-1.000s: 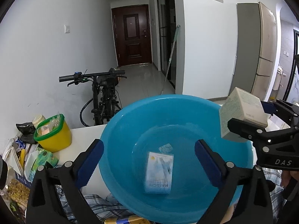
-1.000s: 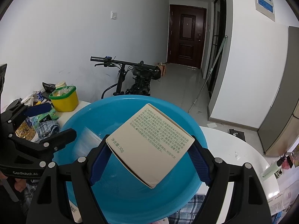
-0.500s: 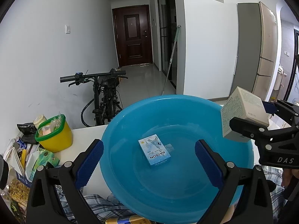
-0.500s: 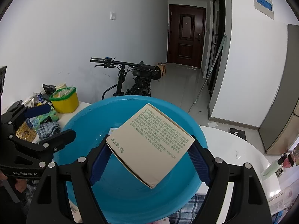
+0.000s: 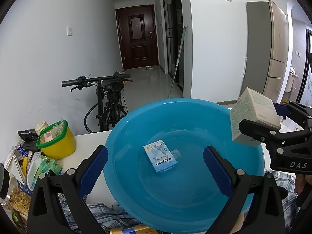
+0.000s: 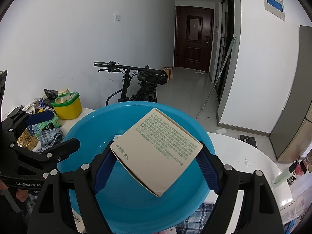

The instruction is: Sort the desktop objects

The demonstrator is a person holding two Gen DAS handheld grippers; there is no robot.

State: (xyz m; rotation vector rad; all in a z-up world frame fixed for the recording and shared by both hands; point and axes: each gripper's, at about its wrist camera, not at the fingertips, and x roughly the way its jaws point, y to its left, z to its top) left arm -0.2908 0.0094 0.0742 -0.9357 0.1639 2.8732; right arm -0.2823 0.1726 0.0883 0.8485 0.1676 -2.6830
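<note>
A large blue plastic basin [image 5: 195, 200] sits on the white table. A small blue "RAISON" box [image 5: 160, 158] lies flat on its bottom. My left gripper [image 5: 155, 168] is open and empty, its blue pads spread above the near part of the basin. My right gripper [image 6: 156, 168] is shut on a cream cardboard box [image 6: 158, 156] with green print, held tilted above the basin's right side. The cream box also shows in the left wrist view [image 5: 253, 115]. The basin also shows in the right wrist view [image 6: 136, 210].
A yellow tub with a green rim [image 5: 56, 138] stands at the table's left, beside snack packets [image 5: 19, 173]. Plaid cloth [image 5: 105, 214] lies under the basin's near edge. A bicycle [image 5: 109, 101] leans behind the table. A pale green bottle [image 6: 282, 175] lies at the right.
The RAISON box has slid across the basin's bottom from the near side to the middle and turned. Both grippers have stayed nearly still; the right still holds the cream box.
</note>
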